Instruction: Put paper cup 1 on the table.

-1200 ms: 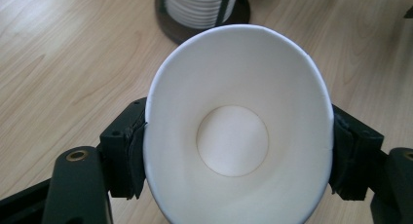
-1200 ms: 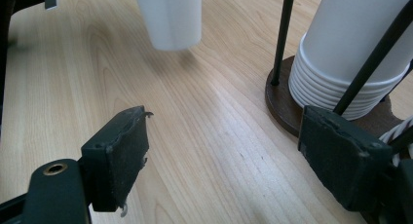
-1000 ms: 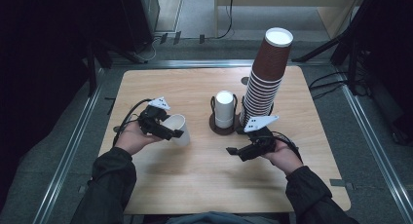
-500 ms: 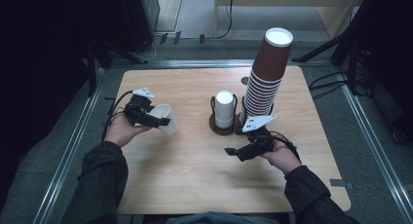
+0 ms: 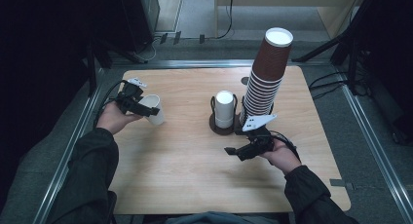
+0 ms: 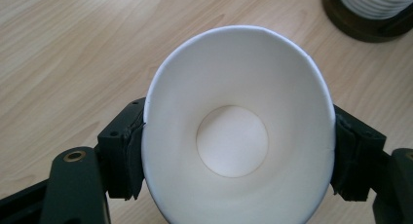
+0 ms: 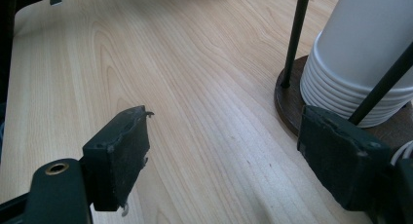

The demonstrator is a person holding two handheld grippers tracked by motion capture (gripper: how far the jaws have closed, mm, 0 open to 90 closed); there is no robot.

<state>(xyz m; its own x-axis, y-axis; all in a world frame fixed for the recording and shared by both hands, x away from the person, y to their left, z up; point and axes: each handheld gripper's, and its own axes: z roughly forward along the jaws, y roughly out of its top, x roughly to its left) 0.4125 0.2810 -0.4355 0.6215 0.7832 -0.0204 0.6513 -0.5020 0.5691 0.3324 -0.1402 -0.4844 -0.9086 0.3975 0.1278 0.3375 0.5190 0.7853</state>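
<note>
Holding: we grip the white cup [image 6: 238, 131] in the left claw [image 5: 132, 101], far left of the table [image 5: 185, 185].
Right claw [image 7: 224, 156]: we keep it open, empty, near the cup holder [image 7: 292, 107].

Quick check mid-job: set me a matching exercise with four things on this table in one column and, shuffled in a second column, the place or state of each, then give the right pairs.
Things:
1. white paper cup
2. brown cup stack
3. short white cup stack
4. right hand-held gripper

Place or state:
A. tallest thing, at the table's far right
B. jaws open, nothing between them
C. clamped between the left hand-held gripper pads
D. in a dark round holder at mid-table

Pairs: 1-C, 2-A, 3-D, 4-B
</note>
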